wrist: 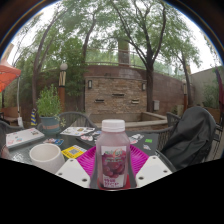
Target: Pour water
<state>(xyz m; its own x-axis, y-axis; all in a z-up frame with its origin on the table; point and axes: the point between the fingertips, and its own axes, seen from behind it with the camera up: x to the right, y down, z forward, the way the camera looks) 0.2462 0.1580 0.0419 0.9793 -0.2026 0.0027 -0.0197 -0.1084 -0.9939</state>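
A small bottle (pixel 113 155) with a white cap and a pink-red fruit label stands between my fingers, its body filling the gap between the magenta pads (pixel 88 160). My gripper (pixel 113 170) is shut on the bottle, both pads pressing its sides. A white cup (pixel 45 154) sits on the table to the left, just ahead of my left finger. The bottle's base is hidden below.
An outdoor patio table (pixel 150 150) holds books (pixel 24 137), a yellow card (pixel 74 151), a small potted plant (pixel 48 110) and papers. A dark jacket hangs over a chair (pixel 190 135) at the right. A stone wall and trees stand beyond.
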